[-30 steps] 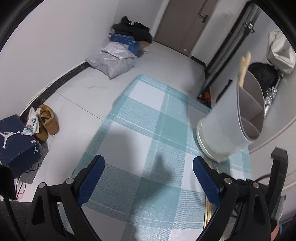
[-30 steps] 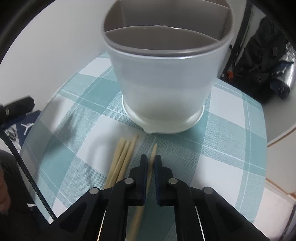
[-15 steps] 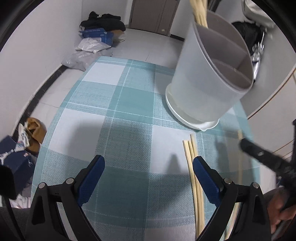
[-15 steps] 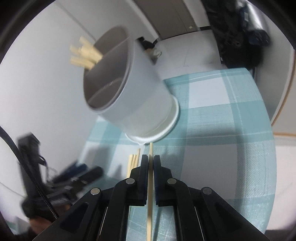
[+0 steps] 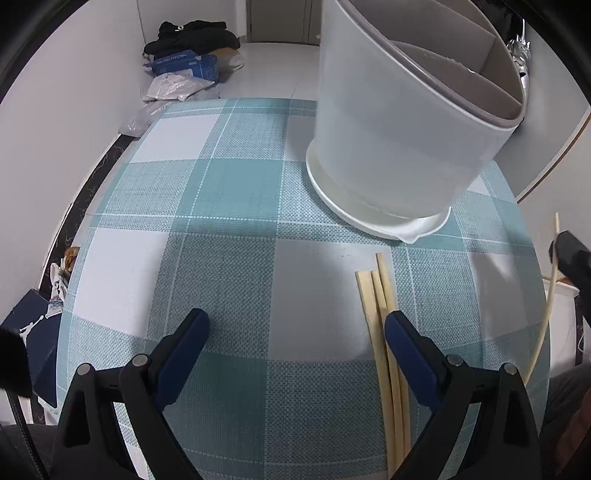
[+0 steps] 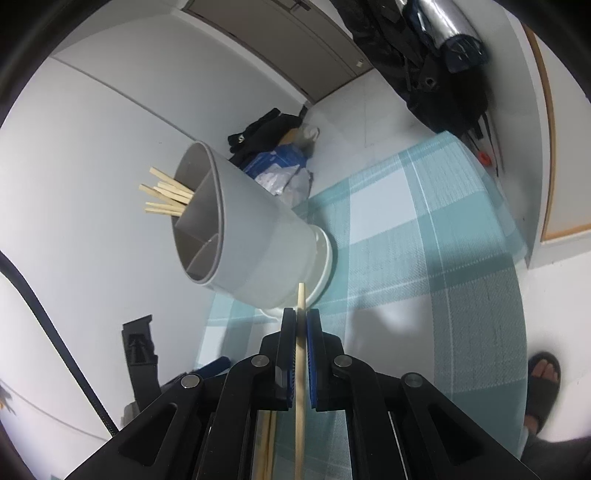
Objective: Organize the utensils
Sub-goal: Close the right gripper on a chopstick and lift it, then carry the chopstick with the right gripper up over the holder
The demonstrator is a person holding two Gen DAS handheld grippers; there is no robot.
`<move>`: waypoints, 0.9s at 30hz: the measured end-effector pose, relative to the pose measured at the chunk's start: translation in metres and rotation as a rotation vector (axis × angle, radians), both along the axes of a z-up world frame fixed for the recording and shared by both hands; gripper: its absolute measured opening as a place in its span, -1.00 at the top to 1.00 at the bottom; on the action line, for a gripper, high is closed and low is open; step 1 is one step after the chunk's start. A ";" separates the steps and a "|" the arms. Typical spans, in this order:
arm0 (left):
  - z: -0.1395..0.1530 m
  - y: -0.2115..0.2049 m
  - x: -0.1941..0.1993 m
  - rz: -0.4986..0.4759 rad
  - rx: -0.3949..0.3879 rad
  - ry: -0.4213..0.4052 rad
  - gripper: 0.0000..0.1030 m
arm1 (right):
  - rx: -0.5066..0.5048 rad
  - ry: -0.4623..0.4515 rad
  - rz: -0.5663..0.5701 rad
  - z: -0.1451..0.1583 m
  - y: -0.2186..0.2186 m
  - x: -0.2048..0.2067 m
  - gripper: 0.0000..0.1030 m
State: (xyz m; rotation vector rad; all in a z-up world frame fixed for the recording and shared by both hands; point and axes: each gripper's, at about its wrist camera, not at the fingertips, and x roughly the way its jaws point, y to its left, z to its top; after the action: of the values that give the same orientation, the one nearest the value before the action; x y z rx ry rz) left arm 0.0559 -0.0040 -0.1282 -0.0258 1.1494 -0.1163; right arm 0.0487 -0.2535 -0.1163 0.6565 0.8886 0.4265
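Blue pads of the right gripper [image 6: 301, 325] are pressed together on a single pale wooden chopstick [image 6: 300, 354], which runs straight up between them and pokes out a little past the tips, its end in front of the base of the utensil holder [image 6: 258, 236]. In the left wrist view the same gripper [image 5: 559, 243] shows as a black shape at the right edge of the table, with the held chopstick [image 5: 546, 306] bowing down from it, clear of the cloth.

The left gripper [image 5: 297, 328] hangs over the near part of the table with its jaws spread wide and nothing between them. Its right finger sits just over the three loose chopsticks [image 5: 384, 317], which lie side by side on the cloth near the table's right edge, their far ends stopping short of the holder [image 5: 399, 122].

That holder is a pale grey tub with a white foot and grey dividers that split it into compartments. It stands on the far right part of the checked teal and white tablecloth [image 5: 221, 206]. A bundle of chopsticks [image 6: 166, 195] already stands in one compartment, on the far side from the right gripper; the other compartments that can be seen hold nothing.

Beyond the table's far edge, on the floor by the wall, lie dark clothes [image 5: 192, 35], a blue box [image 5: 183, 64] and pale plastic bags [image 5: 173, 88]. A sandalled foot [image 6: 541, 387] rests on the floor past the table's right edge.
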 end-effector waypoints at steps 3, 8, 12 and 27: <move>0.003 -0.007 0.003 -0.001 0.014 0.018 -0.68 | -0.006 -0.022 0.005 0.006 -0.003 -0.003 0.91; 0.001 -0.010 0.013 0.029 0.044 0.027 -0.38 | -0.012 -0.055 0.005 0.016 -0.004 -0.009 0.91; 0.001 -0.010 0.012 0.046 0.032 0.045 -0.38 | -0.017 -0.068 0.005 0.018 -0.006 -0.013 0.91; 0.005 -0.040 0.017 -0.062 0.065 0.054 0.90 | -0.014 -0.102 -0.006 0.027 -0.013 -0.019 0.91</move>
State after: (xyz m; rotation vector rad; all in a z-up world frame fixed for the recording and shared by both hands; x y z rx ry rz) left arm 0.0727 -0.0438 -0.1234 0.0646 1.2082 -0.1339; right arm 0.0296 -0.2666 -0.0890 0.6190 0.7920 0.4447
